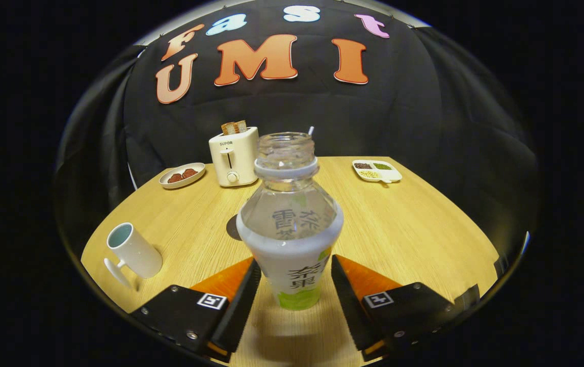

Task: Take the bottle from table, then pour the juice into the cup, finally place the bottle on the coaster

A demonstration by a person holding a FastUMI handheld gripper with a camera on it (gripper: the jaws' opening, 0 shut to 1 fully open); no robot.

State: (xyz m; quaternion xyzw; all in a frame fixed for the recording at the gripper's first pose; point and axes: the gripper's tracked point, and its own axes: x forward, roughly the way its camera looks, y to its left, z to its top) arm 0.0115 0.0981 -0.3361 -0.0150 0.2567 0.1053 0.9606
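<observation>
An uncapped clear bottle with a white and green label stands upright on the wooden table, right between my fingers. My gripper is shut on its lower body: the left finger and the right finger each touch a side of the label. A white cup with a handle sits to the left of the fingers, its mouth tilted toward the far left. A dark round coaster lies just behind the bottle, mostly hidden by it.
Beyond the bottle, a cream toaster holds toast. A small plate of dark food is to its left. A white divided dish sits at the far right of the table.
</observation>
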